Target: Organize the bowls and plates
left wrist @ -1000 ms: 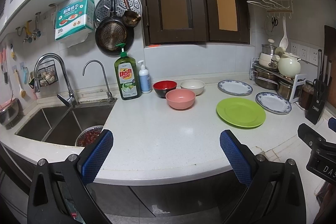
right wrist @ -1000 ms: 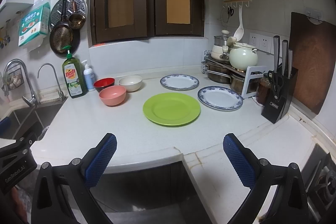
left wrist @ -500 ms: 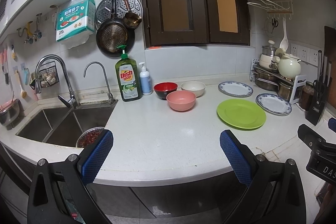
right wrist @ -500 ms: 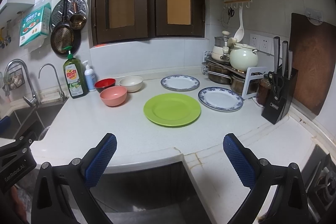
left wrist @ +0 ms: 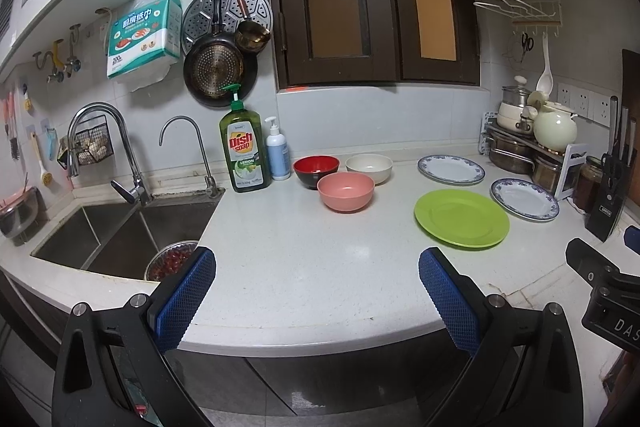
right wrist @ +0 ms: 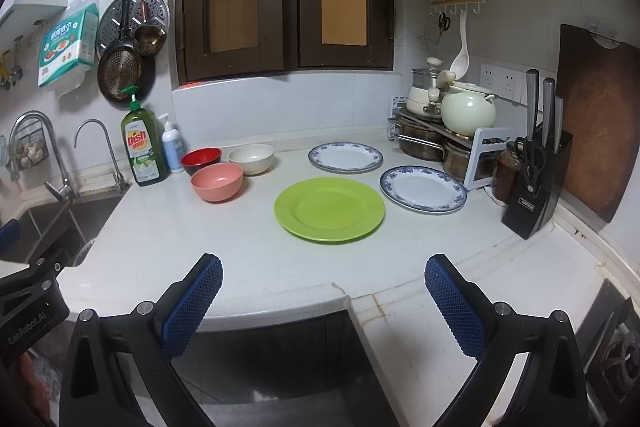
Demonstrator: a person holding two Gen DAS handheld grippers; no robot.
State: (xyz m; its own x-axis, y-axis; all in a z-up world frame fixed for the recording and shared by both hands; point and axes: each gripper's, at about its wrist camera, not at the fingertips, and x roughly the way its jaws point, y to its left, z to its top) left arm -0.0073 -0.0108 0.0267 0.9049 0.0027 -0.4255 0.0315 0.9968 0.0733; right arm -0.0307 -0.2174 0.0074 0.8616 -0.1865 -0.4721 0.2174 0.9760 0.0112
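- Left gripper [left wrist: 316, 285] and right gripper [right wrist: 323, 289]: fingers spread, holding nothing, both short of the counter edge.
- Landmark: round lime-green plastic-looking plate [right wrist: 329, 209], flat on the speckled white stone counter [right wrist: 200, 239].
- Two blue-rimmed white ceramic plates [right wrist: 345, 157] [right wrist: 423, 188] behind and right of it: likely stiff, glazed, slippery, chippable; pinch at the rim.
- Matte pink bowl [right wrist: 217, 181], glossy red-and-black bowl [right wrist: 201, 159] and cream bowl [right wrist: 251, 158] left of it: probably light; grip the wall.

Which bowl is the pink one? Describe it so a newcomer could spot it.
Start at the green dish soap bottle standing on the white counter beside the sink. To its right sit three bowls in a cluster; the pink bowl is the front one, nearest the counter edge. The red bowl and cream bowl sit behind it.
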